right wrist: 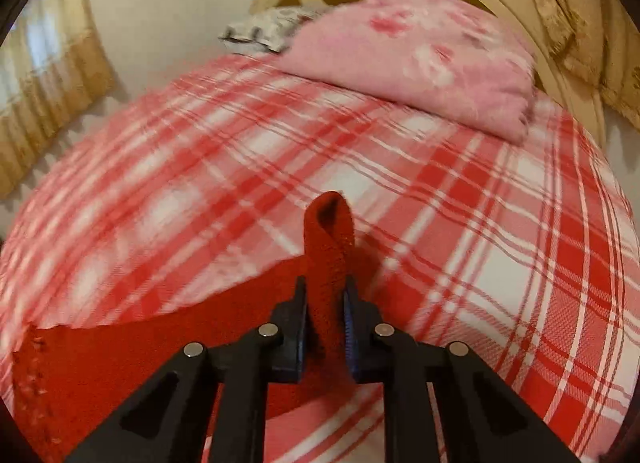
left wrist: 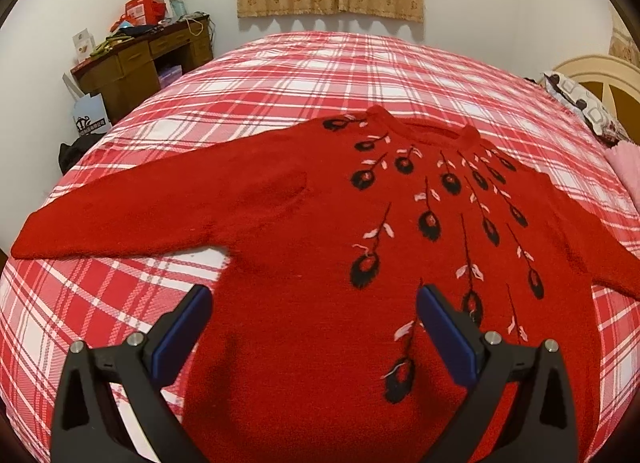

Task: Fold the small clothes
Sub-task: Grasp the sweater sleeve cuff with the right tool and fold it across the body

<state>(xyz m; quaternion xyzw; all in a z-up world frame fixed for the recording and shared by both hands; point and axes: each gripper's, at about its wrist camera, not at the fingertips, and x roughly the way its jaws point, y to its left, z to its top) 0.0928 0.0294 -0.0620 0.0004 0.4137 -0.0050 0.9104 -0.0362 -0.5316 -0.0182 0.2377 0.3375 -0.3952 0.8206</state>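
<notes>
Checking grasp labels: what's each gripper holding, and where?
Right gripper: shut on the red sweater, pinching a sleeve end. Left gripper: open above the sweater, holding nothing.

Legible text: none in either view.

Left wrist view: a pale blue paper bag (left wrist: 91, 119) standing on the floor beside the wooden bench (left wrist: 144, 59) carries a dark crown emblem with a band of characters under it, too small and distorted to read (script cannot be told either). A red box (left wrist: 138, 11) on top of the bench has a pale printed panel; the print is not resolvable. A white card or carton (left wrist: 83, 45) at the left end of the bench shows a picture, with no readable lettering. Right wrist view: motion-blurred, with no label, number or sign to be made out.
</notes>
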